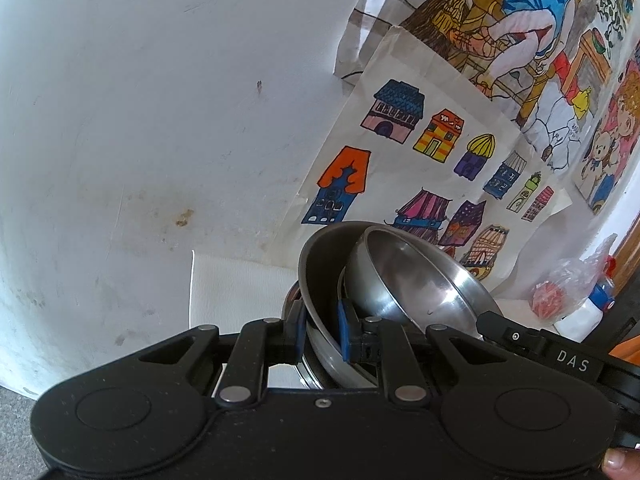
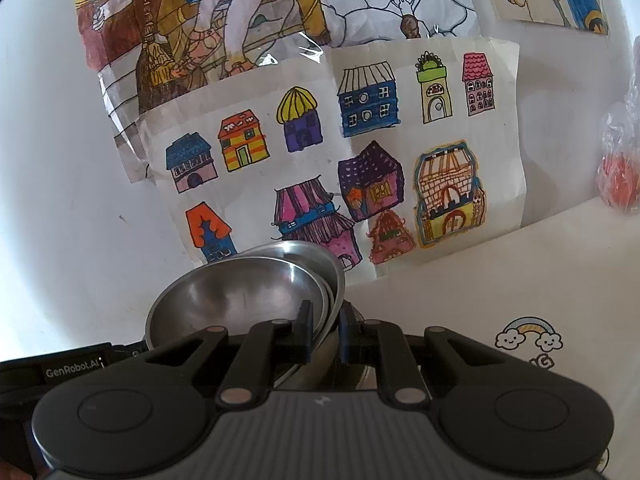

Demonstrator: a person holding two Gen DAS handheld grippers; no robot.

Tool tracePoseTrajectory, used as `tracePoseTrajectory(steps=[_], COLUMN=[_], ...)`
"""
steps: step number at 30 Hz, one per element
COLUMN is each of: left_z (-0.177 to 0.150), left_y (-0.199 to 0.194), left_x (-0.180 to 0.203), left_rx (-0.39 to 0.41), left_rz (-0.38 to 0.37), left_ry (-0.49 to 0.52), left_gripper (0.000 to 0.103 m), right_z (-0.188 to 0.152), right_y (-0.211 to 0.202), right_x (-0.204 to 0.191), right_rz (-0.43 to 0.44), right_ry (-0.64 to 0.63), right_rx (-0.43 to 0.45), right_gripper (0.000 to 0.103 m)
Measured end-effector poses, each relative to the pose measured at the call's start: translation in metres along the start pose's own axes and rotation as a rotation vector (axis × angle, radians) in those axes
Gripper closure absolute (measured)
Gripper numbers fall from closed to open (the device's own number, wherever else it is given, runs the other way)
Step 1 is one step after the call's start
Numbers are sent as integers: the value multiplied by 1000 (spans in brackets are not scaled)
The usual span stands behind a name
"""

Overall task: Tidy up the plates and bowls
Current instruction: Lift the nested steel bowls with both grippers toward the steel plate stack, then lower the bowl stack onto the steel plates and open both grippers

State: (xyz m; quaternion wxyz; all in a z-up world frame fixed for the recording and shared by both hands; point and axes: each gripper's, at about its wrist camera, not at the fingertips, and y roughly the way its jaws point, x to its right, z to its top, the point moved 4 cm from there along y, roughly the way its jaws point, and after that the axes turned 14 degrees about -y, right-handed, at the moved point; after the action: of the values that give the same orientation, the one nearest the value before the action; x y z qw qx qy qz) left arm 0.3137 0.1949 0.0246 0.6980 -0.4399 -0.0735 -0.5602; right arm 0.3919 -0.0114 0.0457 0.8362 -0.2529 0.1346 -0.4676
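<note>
Left tongs (image 1: 323, 330) are clamped on the rim of a dark steel bowl (image 1: 320, 264), one blue pad (image 1: 343, 330) inside the wall and the other outside. Right tongs (image 2: 325, 330) pinch the rim at the other side of the stack, with a pad (image 2: 306, 330) inside the rim and its partner outside; which of the two rims they hold I cannot tell.

A smaller, shinier bowl (image 1: 420, 280) sits tilted inside the dark one, its mouth turned toward the right tongs. In the right wrist view, that inner bowl (image 2: 240, 296) fills the foreground, and the outer rim (image 2: 320, 256) rises behind it. A round metal edge (image 1: 308, 376) shows just under the stack; what it is I cannot tell.

Behind the bowls, a white wall (image 1: 160, 120) carries coloured drawings of houses (image 2: 320, 152). Off to the side, on the white table (image 2: 460, 288), lies a plastic bag (image 1: 568, 288) with something red in it.
</note>
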Motion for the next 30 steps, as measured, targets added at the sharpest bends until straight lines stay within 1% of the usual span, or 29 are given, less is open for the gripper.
tracePoseTrajectory(steps=[30], left_z=[-1], left_y=[4], left_x=[3], left_rx=[-9], left_rz=[12], left_ry=[5], left_gripper=[86], right_z=[1], right_y=[4], right_x=[1], right_rz=[-10], right_ry=[11], right_rx=[-6], right_gripper=[88])
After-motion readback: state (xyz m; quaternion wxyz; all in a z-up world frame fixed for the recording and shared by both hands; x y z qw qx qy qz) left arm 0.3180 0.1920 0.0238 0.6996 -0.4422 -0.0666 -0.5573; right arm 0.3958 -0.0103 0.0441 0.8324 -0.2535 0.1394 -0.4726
